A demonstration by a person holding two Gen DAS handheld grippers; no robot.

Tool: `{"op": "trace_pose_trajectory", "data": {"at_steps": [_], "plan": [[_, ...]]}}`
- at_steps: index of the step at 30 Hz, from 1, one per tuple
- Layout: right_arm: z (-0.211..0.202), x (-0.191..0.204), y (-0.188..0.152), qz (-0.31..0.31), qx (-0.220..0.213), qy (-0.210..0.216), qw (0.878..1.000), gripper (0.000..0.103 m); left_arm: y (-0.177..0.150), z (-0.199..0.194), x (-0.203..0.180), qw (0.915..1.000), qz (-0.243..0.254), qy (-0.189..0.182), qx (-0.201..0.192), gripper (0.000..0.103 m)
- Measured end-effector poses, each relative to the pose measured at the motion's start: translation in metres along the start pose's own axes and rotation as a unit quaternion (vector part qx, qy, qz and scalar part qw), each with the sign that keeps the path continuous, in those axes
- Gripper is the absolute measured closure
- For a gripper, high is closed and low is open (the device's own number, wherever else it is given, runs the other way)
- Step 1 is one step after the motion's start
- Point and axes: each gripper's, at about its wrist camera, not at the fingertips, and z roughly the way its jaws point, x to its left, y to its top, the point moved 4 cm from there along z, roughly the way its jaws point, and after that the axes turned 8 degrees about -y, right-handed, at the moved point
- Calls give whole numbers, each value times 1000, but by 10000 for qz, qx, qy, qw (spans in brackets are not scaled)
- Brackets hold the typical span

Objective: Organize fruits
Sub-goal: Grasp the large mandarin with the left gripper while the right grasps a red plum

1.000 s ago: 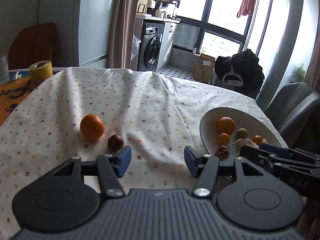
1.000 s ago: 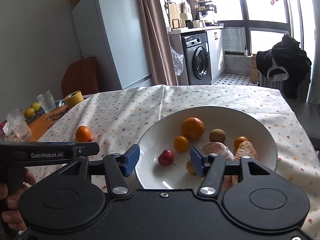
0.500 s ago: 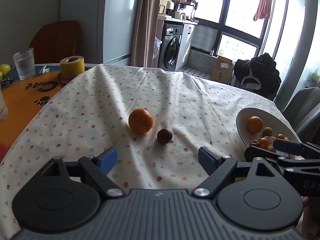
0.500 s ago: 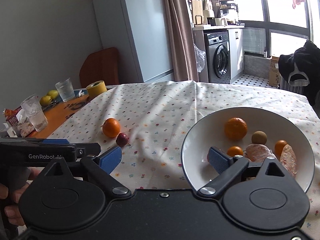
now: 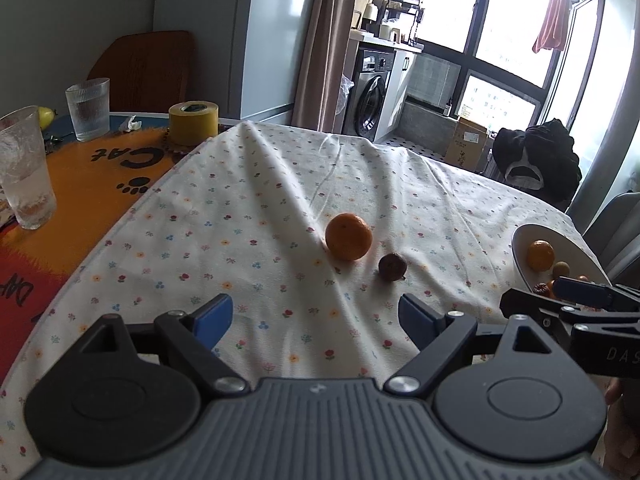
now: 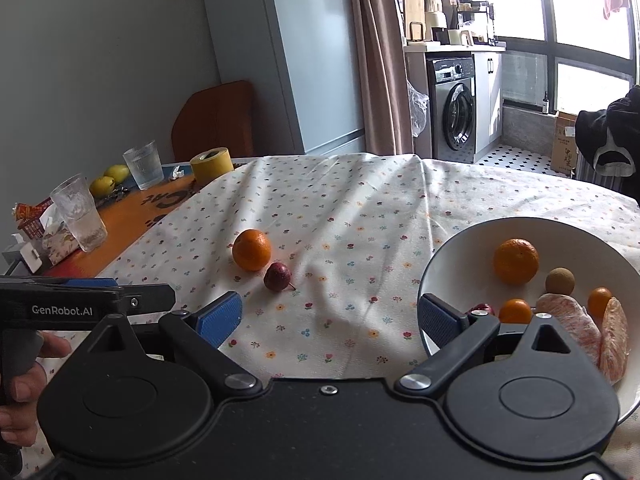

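An orange [image 5: 348,236] [image 6: 251,249] and a small dark red fruit [image 5: 392,266] [image 6: 277,277] lie side by side on the flowered tablecloth. A white bowl [image 6: 448,256] [image 5: 520,240] at the right holds an orange, small round fruits and peeled segments. My left gripper [image 5: 316,322] hovers open above the cloth, short of the two loose fruits, nothing between its fingers. My right gripper [image 6: 330,316] is open too, its right finger over the bowl's near rim, and it holds nothing.
Two drinking glasses [image 5: 24,168] [image 5: 88,109], a yellow tape roll [image 5: 193,122] and yellow fruits [image 6: 109,175] stand on the orange mat at the left. A wooden chair back [image 5: 144,72] rises behind. A person's hand [image 6: 24,392] grips the left tool.
Both grippers opened wider and drew back and left. The bowl slid to the right in both views; the loose orange and dark fruit now sit nearer centre.
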Motion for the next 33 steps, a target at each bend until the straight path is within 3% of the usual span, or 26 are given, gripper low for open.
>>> {"op": "trace_pose_trajectory", "data": {"at_steps": [8,15,33], "plan": [[0,7,4,-58,-77,61,9999,0,4,0,9,9999,3,98,-26,12],[9,11,7,-85,-37,84,9999,0,6,3,13,9999,59,143,-45,6],[40,9,5,-88,151,160,9997,2,11,35,16,9999,53,-19,100,4]]}}
